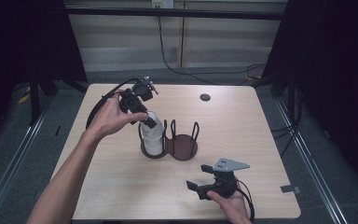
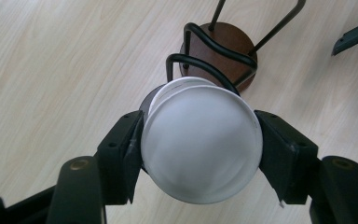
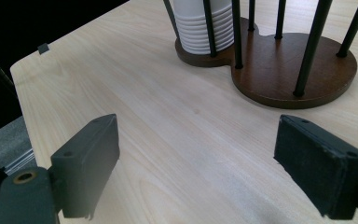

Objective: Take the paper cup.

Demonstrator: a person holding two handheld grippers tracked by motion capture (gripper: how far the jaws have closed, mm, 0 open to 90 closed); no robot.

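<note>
A stack of white cups (image 1: 153, 137) stands upside down in the left ring of a dark wooden two-ring holder (image 1: 182, 148) with black wire posts, at the middle of the table. My left gripper (image 1: 148, 120) reaches down from the upper left and is shut on the top cup (image 2: 200, 140), one black pad on each side of its round bottom. The holder's right ring (image 2: 223, 46) is bare. My right gripper (image 1: 197, 176) rests near the table's front edge, open, nothing between its jaws. In the right gripper view the cup stack (image 3: 196, 28) and holder base (image 3: 279, 70) lie ahead.
The light wooden table (image 1: 242, 121) has a small black round cap (image 1: 205, 97) near its far edge. A person's left forearm (image 1: 70, 172) crosses the table's left front. Dark stands and cables surround the table on the floor.
</note>
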